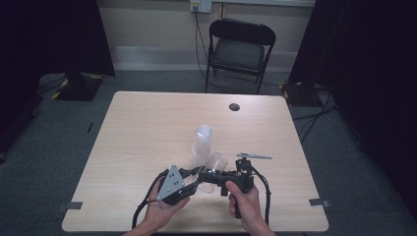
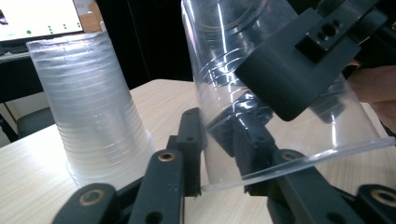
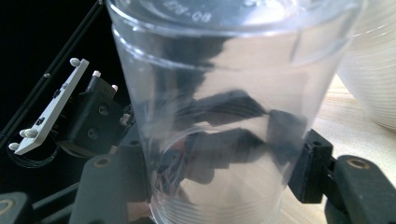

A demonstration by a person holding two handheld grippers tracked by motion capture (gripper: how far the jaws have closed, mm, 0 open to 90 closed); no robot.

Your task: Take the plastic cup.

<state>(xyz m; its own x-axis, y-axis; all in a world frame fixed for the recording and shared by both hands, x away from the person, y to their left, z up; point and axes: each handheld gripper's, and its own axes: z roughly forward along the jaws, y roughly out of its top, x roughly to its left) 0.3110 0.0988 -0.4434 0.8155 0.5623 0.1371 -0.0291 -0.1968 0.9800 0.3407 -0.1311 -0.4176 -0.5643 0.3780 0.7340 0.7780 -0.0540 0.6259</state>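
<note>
Together we hold one clear cup.
Our left gripper and right gripper both clamp it beside the cup stack.

I think I am working in a recording lab: dark curtains hang at 10 and 2 o'clock, 1 folding chair stands at 12 o'clock, and tape marks sit on the bare wooden table.

Cup stack stands mid-surface. Single cup tilted just in front of it, between left tongs and right tongs. Small tool lies right of cups; chair behind surface.
</note>
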